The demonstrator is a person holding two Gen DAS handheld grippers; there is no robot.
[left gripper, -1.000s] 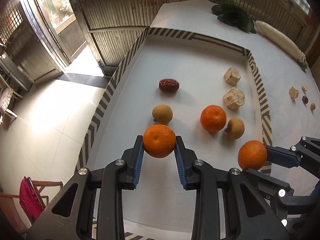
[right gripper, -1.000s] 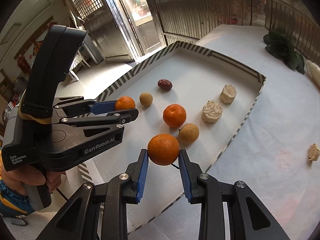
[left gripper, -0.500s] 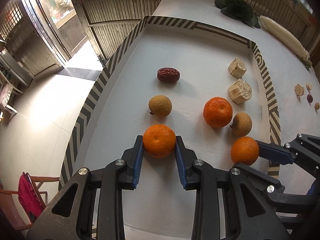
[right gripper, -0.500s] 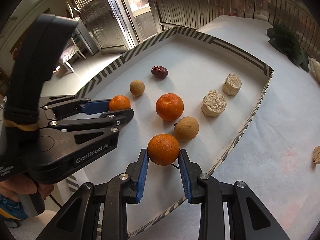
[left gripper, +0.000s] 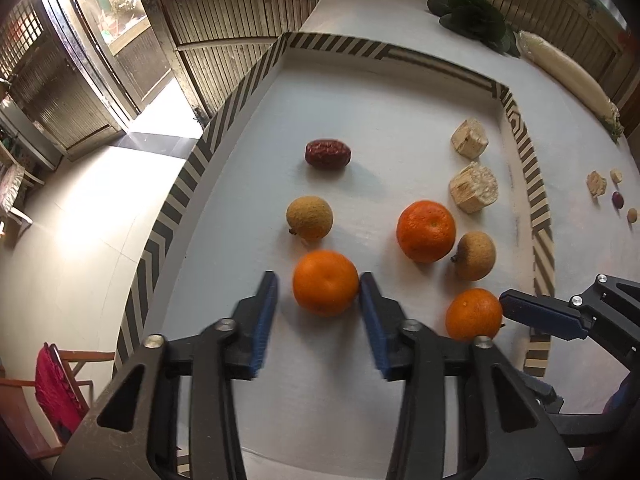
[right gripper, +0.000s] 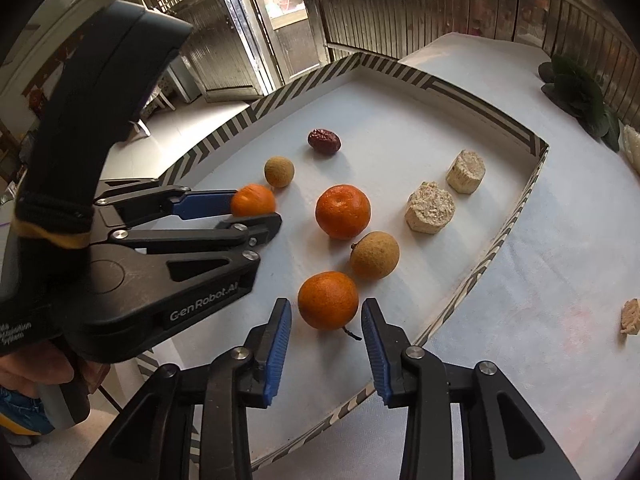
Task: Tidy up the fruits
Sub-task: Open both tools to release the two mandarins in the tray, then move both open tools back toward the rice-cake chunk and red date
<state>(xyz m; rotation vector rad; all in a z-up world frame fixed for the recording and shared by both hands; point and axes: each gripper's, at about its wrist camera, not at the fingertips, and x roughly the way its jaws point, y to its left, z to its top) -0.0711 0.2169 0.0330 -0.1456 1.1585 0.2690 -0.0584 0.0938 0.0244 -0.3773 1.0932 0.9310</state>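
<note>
White cloth over table [left gripper: 340, 420], striped-rim tray [left gripper: 224, 116] on it. Nearest rim: left gripper [left gripper: 318, 312] opening, left orange [left gripper: 325, 282] lying on tray floor between pads, right pad touching. Beside it, right gripper [right gripper: 325, 334] opening, right orange [right gripper: 328, 300] loose between pads. Farther in: third orange [left gripper: 426, 230], two longans [left gripper: 309, 217], then date [left gripper: 328, 153].
</note>
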